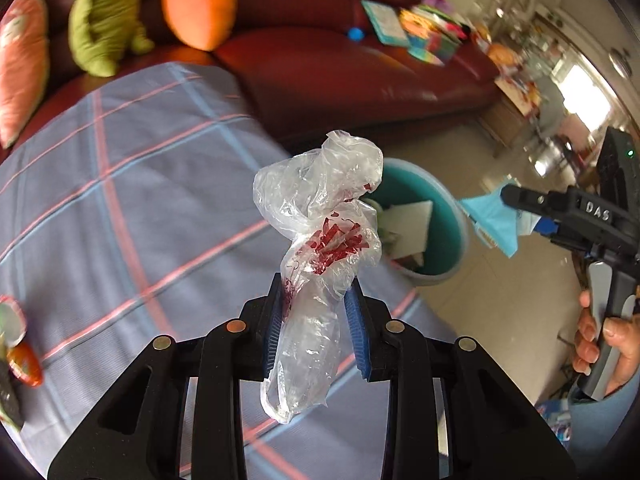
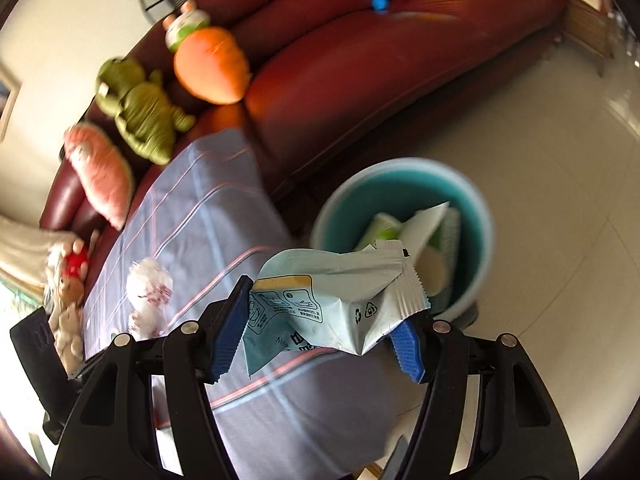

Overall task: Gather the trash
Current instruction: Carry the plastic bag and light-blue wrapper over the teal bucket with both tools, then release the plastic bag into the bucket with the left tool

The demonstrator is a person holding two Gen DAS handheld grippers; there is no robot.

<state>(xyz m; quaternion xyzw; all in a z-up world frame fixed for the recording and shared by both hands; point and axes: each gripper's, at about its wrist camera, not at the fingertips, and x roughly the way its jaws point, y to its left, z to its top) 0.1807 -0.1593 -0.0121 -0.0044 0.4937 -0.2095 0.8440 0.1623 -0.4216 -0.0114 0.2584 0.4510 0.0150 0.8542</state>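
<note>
My left gripper [image 1: 316, 284] is shut on a crumpled clear plastic bag with red print [image 1: 320, 216], held above the edge of the cloth-covered table [image 1: 120, 200]. Just beyond it on the floor stands a teal bin [image 1: 448, 216] with paper and wrappers inside. My right gripper [image 2: 324, 308] is shut on a light blue snack wrapper [image 2: 332, 300], held near the bin's [image 2: 400, 184] front rim. In the left wrist view the right gripper [image 1: 508, 196] reaches in from the right with the wrapper [image 1: 492, 216], a hand [image 1: 600, 340] on its handle. The bag [image 2: 148, 292] shows blurred at left.
A dark red leather sofa [image 1: 360, 72] runs behind the table, with an orange carrot plush [image 1: 200, 4], a green plush [image 1: 104, 20], a pink cushion [image 1: 20, 64] and books [image 1: 416, 28]. Snack items [image 1: 20, 356] lie at the table's left edge. Pale tiled floor [image 2: 560, 160] surrounds the bin.
</note>
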